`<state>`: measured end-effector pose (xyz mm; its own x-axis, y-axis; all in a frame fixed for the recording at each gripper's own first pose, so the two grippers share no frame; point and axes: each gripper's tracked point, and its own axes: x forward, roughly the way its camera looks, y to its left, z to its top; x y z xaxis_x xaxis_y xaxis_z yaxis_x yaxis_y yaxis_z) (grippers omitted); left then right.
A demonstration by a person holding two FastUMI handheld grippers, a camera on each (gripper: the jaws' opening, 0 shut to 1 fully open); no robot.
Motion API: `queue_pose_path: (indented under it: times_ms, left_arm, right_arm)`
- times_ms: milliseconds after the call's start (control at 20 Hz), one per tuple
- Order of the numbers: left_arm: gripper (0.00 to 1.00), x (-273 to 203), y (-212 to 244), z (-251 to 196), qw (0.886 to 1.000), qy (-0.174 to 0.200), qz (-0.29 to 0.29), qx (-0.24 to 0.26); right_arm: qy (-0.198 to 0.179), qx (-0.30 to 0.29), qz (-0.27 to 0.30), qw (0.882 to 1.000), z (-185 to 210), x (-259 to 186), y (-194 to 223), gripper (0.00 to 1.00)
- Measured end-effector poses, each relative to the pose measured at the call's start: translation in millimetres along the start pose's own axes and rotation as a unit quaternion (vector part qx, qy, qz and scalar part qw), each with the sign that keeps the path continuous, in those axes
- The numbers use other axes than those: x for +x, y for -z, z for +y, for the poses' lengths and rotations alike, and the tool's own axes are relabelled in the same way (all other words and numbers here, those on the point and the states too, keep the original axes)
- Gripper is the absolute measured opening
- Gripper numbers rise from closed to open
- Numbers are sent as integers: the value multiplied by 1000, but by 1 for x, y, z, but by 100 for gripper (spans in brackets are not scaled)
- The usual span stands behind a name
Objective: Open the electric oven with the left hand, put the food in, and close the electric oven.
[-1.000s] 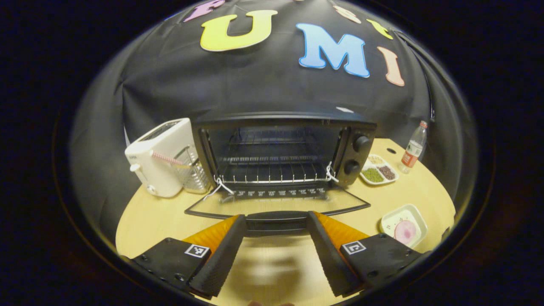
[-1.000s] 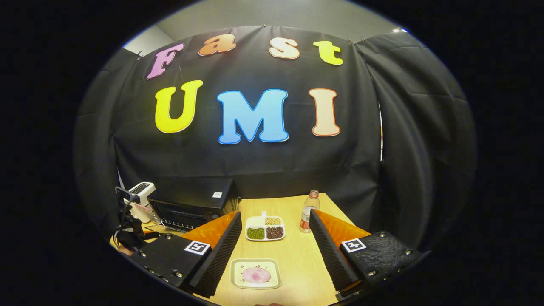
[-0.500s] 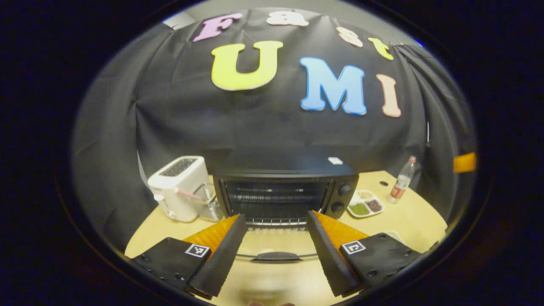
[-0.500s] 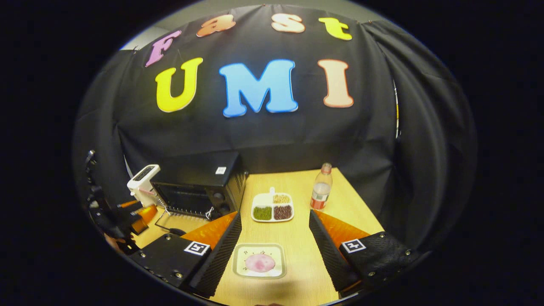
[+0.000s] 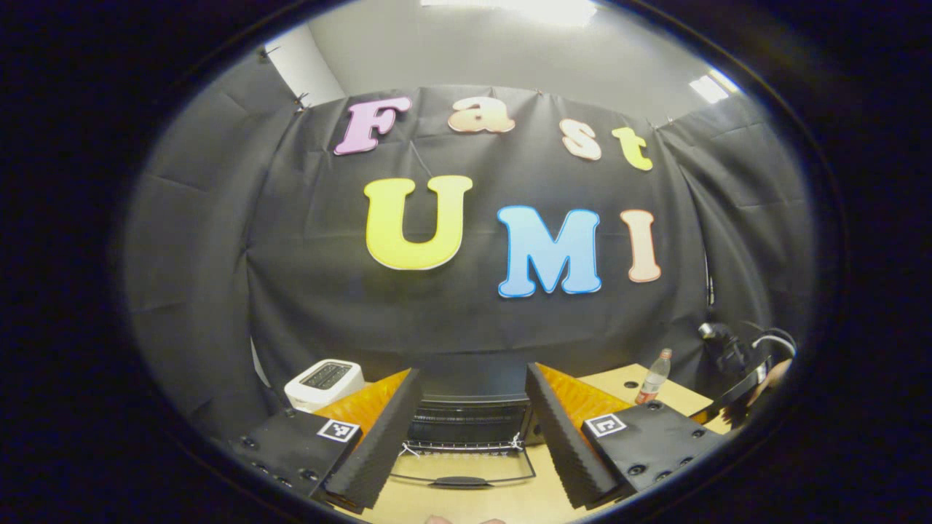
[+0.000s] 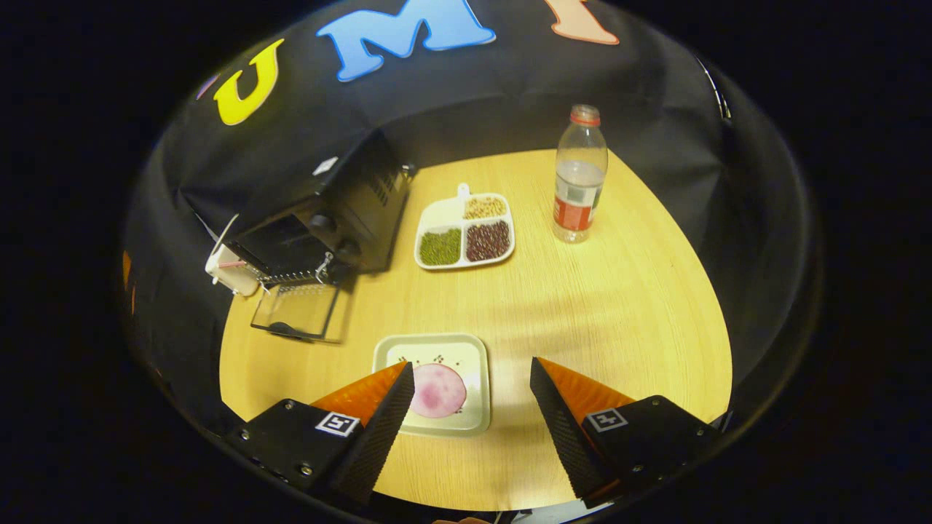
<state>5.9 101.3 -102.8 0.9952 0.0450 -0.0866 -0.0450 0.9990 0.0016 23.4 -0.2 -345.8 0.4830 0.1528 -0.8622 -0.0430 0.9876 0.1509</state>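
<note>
Right gripper view has my right claw spread wide over the food plate at the table's near edge, holding nothing. Going left to right: the oven sits at the left edge, door folded flat; then the divided bean tray; then the bottle. I'd straddle the plate's rim squarely. My left claw stands apart, probably clear of the door.
</note>
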Motion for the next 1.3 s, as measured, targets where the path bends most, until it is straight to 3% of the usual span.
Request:
queue_pose_path:
  times_ms: [250, 400, 550, 700, 750, 800, 850, 950, 1050, 1100, 1150, 1200, 1250, 1300]
  left_arm:
    - [100, -20, 0, -3, 999, -2, -15, 33]
    - [97, -25, 16, 0, 999, 1, 8, 51]
    - [94, -25, 20, 7, 999, -2, 16, 49]
    - [100, -24, 29, 18, 999, -9, 31, 40]
    - [92, -22, 32, 21, 999, -10, 34, 35]
    - [91, -21, 34, 24, 999, -10, 37, 30]
    - [91, -20, 38, 26, 999, -10, 40, 27]
    - [91, -18, 41, 31, 999, -9, 43, 24]
    - [91, -16, 44, 32, 999, -7, 45, 22]
    - [91, -15, 44, 32, 999, -6, 45, 21]
    - [91, -15, 45, 32, 999, -7, 45, 20]
    - [97, -14, 44, 32, 999, -8, 43, 19]
    - [97, -15, 44, 30, 999, -9, 42, 17]
    - [97, -15, 42, 28, 999, -8, 40, 15]
  right_arm:
    - [33, -10, 58, 998, -22, 41, 21, 98]
    - [55, -14, 95, 994, -32, 62, 34, 98]
    - [71, -29, 119, 990, -35, 78, 43, 98]
    - [83, -36, 125, 988, -36, 87, 40, 98]
    - [83, -38, 128, 988, -36, 88, 41, 98]
    - [83, -37, 129, 987, -36, 88, 39, 91]
    - [84, -35, 132, 987, -35, 89, 40, 98]
    - [82, -29, 133, 987, -33, 90, 40, 97]
    - [69, -44, 134, 988, -29, 89, 40, 88]
    - [57, -41, 131, 989, -25, 88, 39, 63]
    - [51, -27, 138, 989, -19, 88, 42, 48]
    - [48, -17, 160, 986, -18, 90, 50, 12]
    - [41, -3, 159, 986, -20, 84, 47, 12]
    - [33, 3, 177, 984, -19, 84, 54, 1]
